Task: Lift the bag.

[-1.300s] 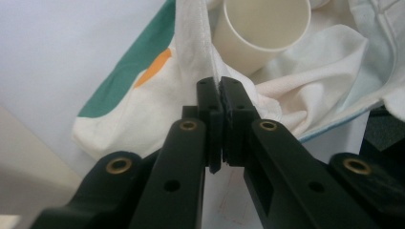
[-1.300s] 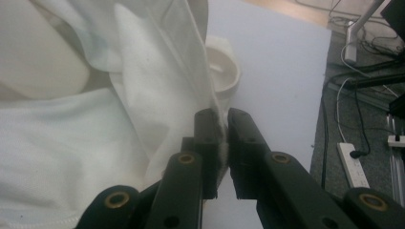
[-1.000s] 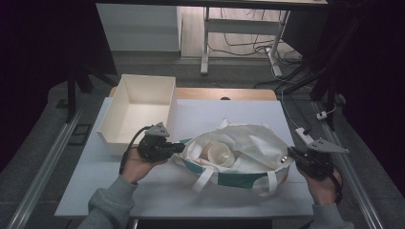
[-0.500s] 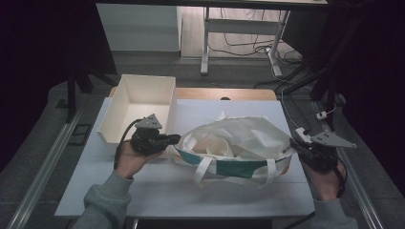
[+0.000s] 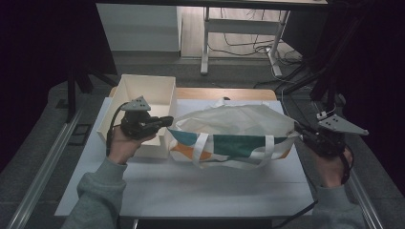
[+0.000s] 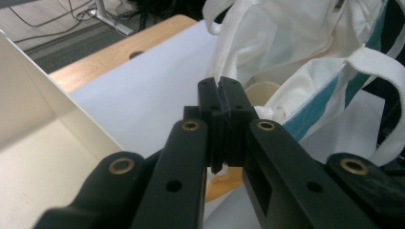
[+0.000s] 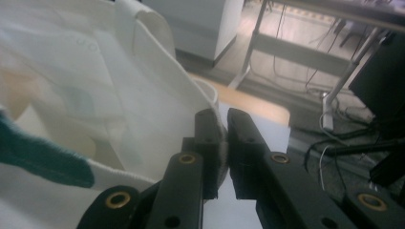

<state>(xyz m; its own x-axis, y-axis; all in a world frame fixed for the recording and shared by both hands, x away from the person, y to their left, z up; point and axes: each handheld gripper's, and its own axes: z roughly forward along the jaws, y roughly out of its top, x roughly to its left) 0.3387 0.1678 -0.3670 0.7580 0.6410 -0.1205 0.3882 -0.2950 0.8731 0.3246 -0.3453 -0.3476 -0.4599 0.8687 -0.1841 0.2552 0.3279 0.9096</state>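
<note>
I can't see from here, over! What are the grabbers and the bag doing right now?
Left gripper shut on bag rim. Right gripper shut on opposite rim. Tote bag stretched between them above the table. White box close beside left gripper.

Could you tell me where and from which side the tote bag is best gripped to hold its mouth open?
Grip the thin rim of the tote bag at its two ends, coming in level from each side. The fabric edge is flat enough to pinch, as the left gripper and right gripper do now, stretching the mouth between them.
</note>
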